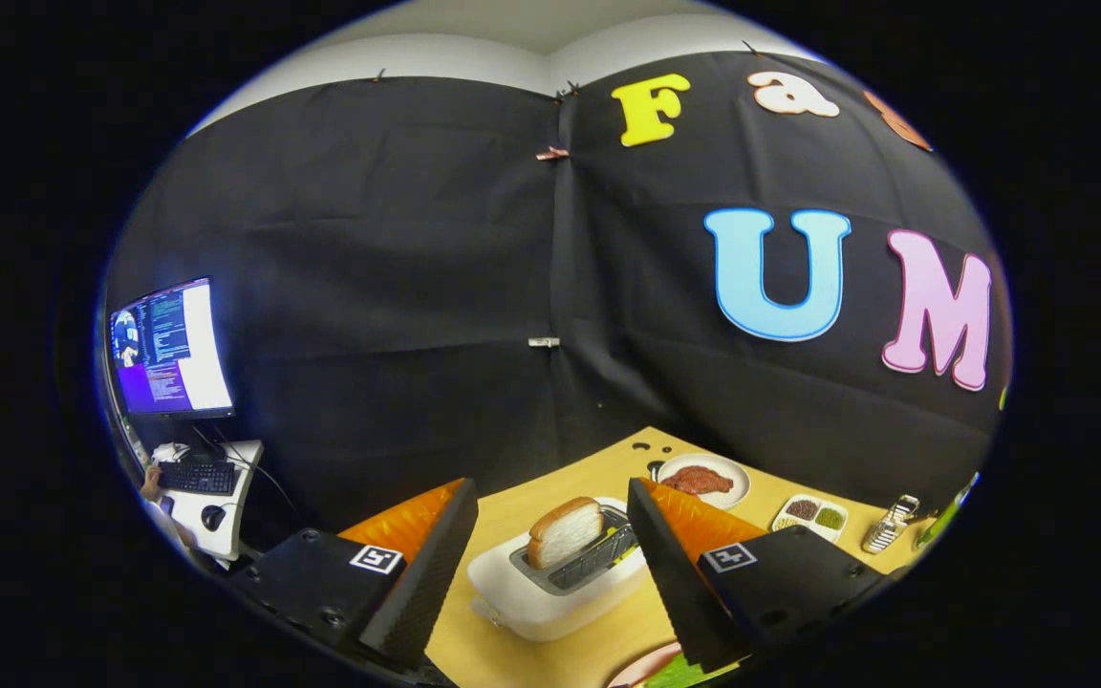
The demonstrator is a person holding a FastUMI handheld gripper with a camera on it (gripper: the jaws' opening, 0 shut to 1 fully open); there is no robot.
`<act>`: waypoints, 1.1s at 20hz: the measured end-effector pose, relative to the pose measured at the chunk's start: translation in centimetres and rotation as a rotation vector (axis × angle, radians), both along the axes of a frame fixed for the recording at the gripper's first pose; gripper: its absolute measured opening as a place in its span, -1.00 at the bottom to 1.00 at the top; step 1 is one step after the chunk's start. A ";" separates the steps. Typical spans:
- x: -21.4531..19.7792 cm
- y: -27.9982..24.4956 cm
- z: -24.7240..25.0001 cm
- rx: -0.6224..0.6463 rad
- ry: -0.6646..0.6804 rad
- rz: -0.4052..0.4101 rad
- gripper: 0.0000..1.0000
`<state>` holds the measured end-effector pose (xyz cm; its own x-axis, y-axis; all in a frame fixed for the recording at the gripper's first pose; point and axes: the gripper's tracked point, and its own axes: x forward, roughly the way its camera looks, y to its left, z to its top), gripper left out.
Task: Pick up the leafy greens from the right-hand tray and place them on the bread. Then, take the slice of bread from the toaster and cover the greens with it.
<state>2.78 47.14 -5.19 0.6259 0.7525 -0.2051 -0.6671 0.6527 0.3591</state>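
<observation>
Even, fairly bright overhead light falls on the table (pixel 550 506), the glowing monitor (pixel 171 348) at nine o'clock blooms slightly, and fisheye distortion bends and softens the edges.

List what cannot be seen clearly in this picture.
- Leafy greens: gripper view, hidden mostly behind one finger of the open gripper.
- Toaster: the fingers cover both its ends; the bread slice stands in its slot.
- Divided dish beyond the fingers: contents too small to identify.
</observation>
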 end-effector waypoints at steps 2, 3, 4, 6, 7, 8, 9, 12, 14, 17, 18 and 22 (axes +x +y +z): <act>1.2 1.0 -2.5 -0.035 0.055 -0.035 0.95; 1.6 1.7 -3.7 -0.045 0.090 -0.044 0.95; 1.9 2.5 -4.9 -0.046 0.131 -0.048 0.96; 2.4 4.2 -6.2 -0.015 0.212 -0.053 0.94; 2.5 5.2 -6.4 0.012 0.248 -0.053 0.95; 2.7 6.2 -6.7 0.035 0.282 -0.052 0.96; 3.0 7.1 -7.4 0.046 0.313 -0.060 0.97; 4.0 8.5 -10.1 0.037 0.396 -0.106 0.97; 4.3 9.2 -12.0 0.016 0.447 -0.136 0.91; 4.5 9.5 -14.2 -0.009 0.504 -0.167 0.82; 4.9 9.1 -14.6 -0.020 0.504 -0.194 0.64; 5.5 9.2 -14.8 0.000 0.544 -0.229 -0.61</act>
